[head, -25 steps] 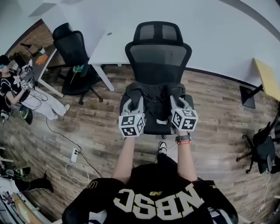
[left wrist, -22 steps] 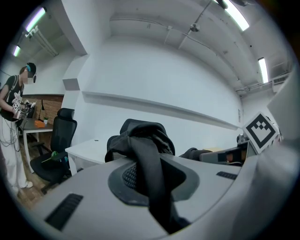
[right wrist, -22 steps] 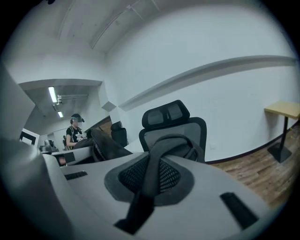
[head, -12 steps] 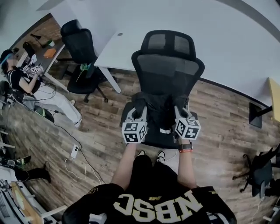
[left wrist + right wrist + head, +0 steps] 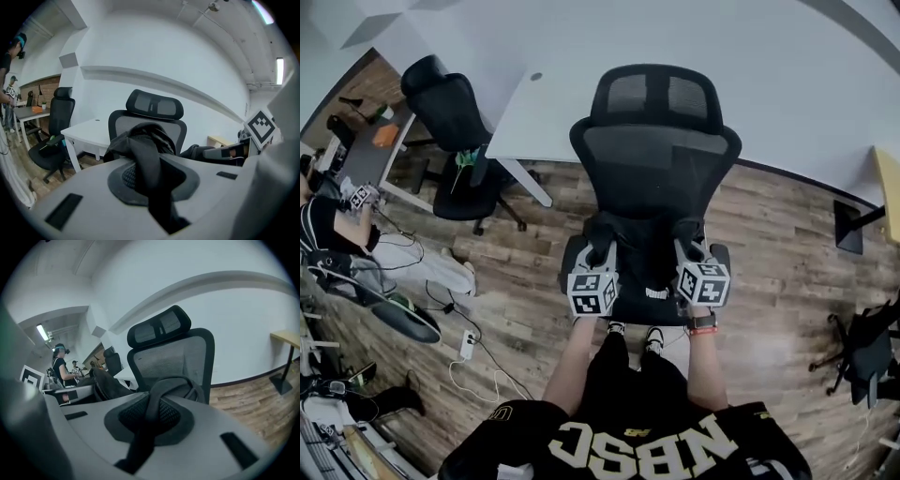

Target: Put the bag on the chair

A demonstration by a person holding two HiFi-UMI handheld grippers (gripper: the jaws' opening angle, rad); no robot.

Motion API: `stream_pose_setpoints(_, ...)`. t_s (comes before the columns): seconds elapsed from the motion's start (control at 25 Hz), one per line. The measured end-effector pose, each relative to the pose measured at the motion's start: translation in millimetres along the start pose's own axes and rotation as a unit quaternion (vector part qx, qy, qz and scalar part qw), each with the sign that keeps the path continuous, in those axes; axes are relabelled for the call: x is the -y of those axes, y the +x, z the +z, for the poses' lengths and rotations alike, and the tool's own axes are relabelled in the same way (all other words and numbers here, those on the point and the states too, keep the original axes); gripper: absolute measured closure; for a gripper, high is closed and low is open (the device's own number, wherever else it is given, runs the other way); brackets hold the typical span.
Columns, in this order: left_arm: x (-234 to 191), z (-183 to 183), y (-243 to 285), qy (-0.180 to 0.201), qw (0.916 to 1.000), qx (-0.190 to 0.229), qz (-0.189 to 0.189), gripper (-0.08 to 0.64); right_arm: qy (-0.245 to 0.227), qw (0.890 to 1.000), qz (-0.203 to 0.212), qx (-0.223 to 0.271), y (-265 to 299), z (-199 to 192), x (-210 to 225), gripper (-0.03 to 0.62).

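The black bag (image 5: pixel 643 267) sits over the seat of the chair (image 5: pixel 656 159). It is black on black, so its outline is hard to trace from the head view, and both grippers cover its front corners. The left gripper (image 5: pixel 152 180) is pinched narrow on a soft, crumpled fold of the bag. The right gripper (image 5: pixel 147 420) is pinched on a flat woven strap of it. The chair has a mesh back and a curved headrest, and a white tabletop (image 5: pixel 534 112) stands behind the chair.
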State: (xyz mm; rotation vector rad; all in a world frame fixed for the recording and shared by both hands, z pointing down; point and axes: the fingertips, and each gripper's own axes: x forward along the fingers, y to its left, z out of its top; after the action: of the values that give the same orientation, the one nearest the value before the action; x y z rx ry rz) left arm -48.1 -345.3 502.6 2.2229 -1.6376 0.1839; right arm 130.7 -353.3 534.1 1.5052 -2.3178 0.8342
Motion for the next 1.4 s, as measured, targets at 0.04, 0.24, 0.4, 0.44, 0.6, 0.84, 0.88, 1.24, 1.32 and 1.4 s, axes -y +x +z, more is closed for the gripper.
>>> stream_pose_setpoints(0.04, -3.5, -5.6, 4.4, 0.002, 1.0, -0.009, 0.001, 0.502, 0.0, 1.0, -0.003, -0.007, 5.2, -5.0, 1.4, 0.557)
stream_pose_setpoints(0.24, -20.6, -32.6, 33.7, -0.015, 0.9985, -0.052, -0.004, 0.502, 0.014, 0.999, -0.015, -0.037, 36.8, -30.2, 14.2, 0.557)
stream_pose_setpoints(0.4, -34.9, -58.2, 60.7, -0.024, 0.9968, -0.076, -0.004, 0.502, 0.02, 0.998, -0.03, -0.052, 61.5, -40.5, 22.8, 0.557)
stream_pose_setpoints(0.44, -38.7, -64.3, 68.1, -0.027, 0.9963, -0.082, -0.003, 0.502, 0.022, 0.998, -0.034, -0.056, 67.9, -42.3, 26.0, 0.557)
stream_pose_setpoints(0.6, -49.2, -88.8, 98.4, -0.036, 0.994, -0.103, -0.005, 0.502, 0.025, 0.996, -0.036, -0.077, 97.9, -63.6, 44.1, 0.557)
stream_pose_setpoints(0.84, -68.9, -148.8, 133.4, -0.03, 0.987, -0.157, -0.011, 0.502, 0.013, 0.991, -0.049, -0.127, 144.9, -113.9, 60.7, 0.557)
stream_pose_setpoints(0.88, -75.1, -158.1, 138.2, -0.028, 0.9862, -0.163, -0.009, 0.502, 0.012, 0.989, -0.05, -0.135, 153.3, -121.6, 61.5, 0.557)
stream_pose_setpoints(1.24, -112.7, -237.8, 178.9, -0.044, 0.9774, -0.207, 0.006, 0.502, 0.01, 0.983, -0.057, -0.177, 208.3, -184.4, 88.1, 0.557)
stream_pose_setpoints(1.32, -116.2, -258.5, 187.2, -0.038, 0.9752, -0.218, 0.003, 0.503, 0.016, 0.98, -0.063, -0.188, 215.7, -200.9, 98.2, 0.557)
stream_pose_setpoints(1.4, -118.0, -274.5, 199.0, -0.028, 0.9744, -0.223, -0.003, 0.503, 0.014, 0.977, -0.068, -0.2, 226.4, -219.5, 109.6, 0.557)
